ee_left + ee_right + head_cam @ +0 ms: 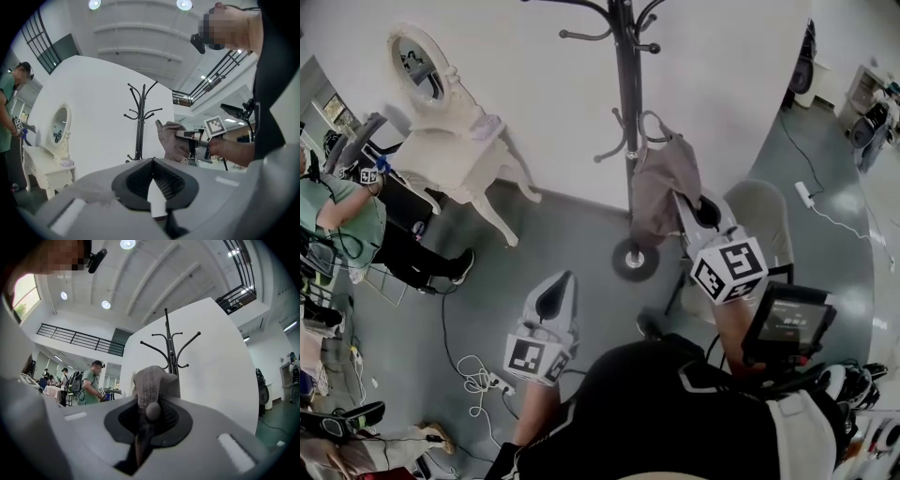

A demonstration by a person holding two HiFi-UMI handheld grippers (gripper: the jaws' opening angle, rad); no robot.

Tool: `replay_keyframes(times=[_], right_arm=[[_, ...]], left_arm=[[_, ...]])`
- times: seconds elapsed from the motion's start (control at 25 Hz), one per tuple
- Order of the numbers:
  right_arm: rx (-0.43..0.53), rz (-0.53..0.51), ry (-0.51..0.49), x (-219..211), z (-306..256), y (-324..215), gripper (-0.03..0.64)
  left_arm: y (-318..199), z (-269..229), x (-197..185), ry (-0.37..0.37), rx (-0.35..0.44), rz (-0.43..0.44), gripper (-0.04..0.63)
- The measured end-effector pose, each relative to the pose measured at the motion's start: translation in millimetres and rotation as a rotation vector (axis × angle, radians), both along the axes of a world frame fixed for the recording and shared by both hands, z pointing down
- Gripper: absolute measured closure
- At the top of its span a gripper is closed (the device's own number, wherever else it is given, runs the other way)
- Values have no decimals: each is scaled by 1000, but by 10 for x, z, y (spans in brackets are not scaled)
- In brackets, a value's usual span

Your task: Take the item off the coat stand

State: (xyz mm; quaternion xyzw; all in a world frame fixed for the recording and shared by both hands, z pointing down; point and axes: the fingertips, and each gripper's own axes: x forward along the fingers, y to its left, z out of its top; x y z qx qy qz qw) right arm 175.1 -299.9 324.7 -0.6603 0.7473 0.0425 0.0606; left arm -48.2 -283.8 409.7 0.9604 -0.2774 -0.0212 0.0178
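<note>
Figure: removal of a grey cap (157, 380) from the coat stand (626, 84). We see the right gripper (150, 414) clamped on the cap's crown at the button, so the fabric hangs just beside the stand's pole. We cannot tell whether its back loop has cleared the low hook (609, 155). We judge that the near-level grip suits drawing the cap sideways. The left gripper (151, 161), jaws together on nothing, hangs low and apart, leaving the stand unobstructed.
</note>
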Motion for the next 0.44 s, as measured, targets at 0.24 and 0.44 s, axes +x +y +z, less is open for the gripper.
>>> replay_keyframes(times=[0.24, 0.44], right_arm=[[3, 3, 13, -14, -33, 1, 594], [11, -20, 12, -65, -51, -43, 594]], left_arm=[[10, -15, -26, 10, 0, -6, 603], [-17, -11, -75, 8, 0, -30, 603]])
